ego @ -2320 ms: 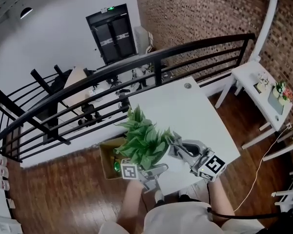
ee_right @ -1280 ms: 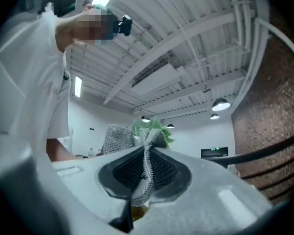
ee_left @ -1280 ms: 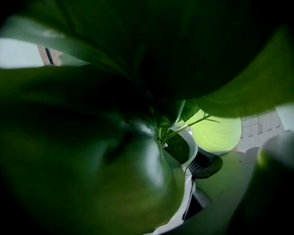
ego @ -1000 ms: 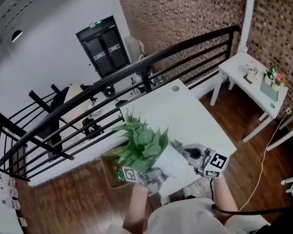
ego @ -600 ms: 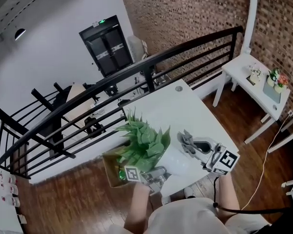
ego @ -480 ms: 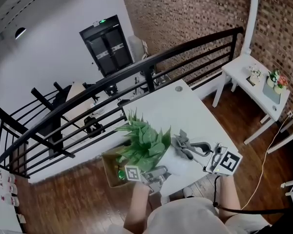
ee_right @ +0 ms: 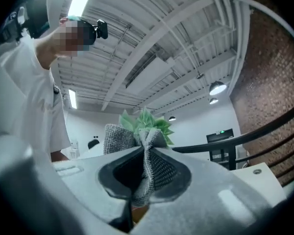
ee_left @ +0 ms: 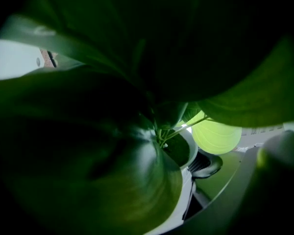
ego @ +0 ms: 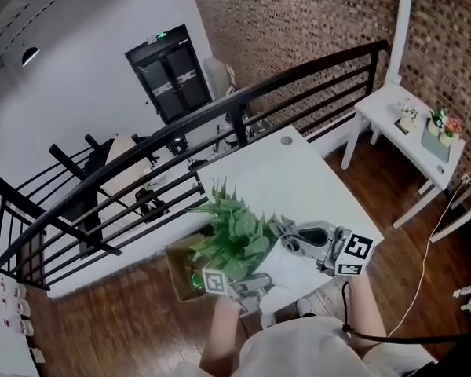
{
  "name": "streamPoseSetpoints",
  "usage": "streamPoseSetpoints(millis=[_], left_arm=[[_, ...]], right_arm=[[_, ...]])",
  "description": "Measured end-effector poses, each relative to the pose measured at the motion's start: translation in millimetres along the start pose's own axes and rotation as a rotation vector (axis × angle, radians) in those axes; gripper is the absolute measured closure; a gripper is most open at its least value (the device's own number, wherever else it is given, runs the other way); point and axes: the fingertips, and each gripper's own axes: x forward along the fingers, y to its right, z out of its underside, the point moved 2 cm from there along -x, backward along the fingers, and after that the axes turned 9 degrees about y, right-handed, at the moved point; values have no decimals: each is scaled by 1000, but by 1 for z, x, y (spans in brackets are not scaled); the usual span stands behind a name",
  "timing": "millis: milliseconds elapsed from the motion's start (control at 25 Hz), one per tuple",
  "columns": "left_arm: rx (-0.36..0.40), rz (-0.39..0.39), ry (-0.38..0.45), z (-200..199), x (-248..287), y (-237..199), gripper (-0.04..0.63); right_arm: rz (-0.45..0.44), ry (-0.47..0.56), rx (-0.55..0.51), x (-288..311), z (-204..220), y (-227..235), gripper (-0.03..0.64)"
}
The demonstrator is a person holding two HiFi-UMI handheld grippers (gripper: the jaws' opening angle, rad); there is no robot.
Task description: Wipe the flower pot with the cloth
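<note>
The flower pot (ee_left: 184,196) is held up over the near edge of the white table (ego: 298,171). It is tipped over to one side. The green leaves (ego: 234,230) point up and away, and the bottom of the pot points back toward the person.

The pot is gripped at its rim by the left gripper (ego: 250,283). Its jaws are set partway apart. One dark pad is seen against the white outside wall. The other pad is hidden under the leaves.

The grey cloth (ee_right: 149,160) is pinched tight in the right gripper (ego: 298,240), and a bunch of it sticks out in front.

In the head view, the pot is just to the left of the cloth, very near it. Whether the two touch cannot be told. In the right gripper view, only the leaves are seen past the cloth, so the cloth is likely aimed at the top end of the pot.

The white wall runs along the tilt, from the rim down to the bottom. The cloth will likely need to be rubbed along that line by the right gripper, which is the nearer free one.
</note>
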Motion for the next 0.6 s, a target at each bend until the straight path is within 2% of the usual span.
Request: streamPoseSetpoints(millis=[80,200,320,440,600], left_arm=[[-1,29,-13,1,1,6,58],[24,57,-28,2,0,8,57],[35,72,-19,2,-1,7,57],[11,60,15,1,1,7,57],[17,20,62,-1,6,1,57]], right_arm=[[4,-48,31,1,18,3,603],[-5,2,151,1,31,3,603],[-10,28,217,1,40,3,604],[1,19,226,0,44,4,604],[42,9,155,-9,42,10,603]])
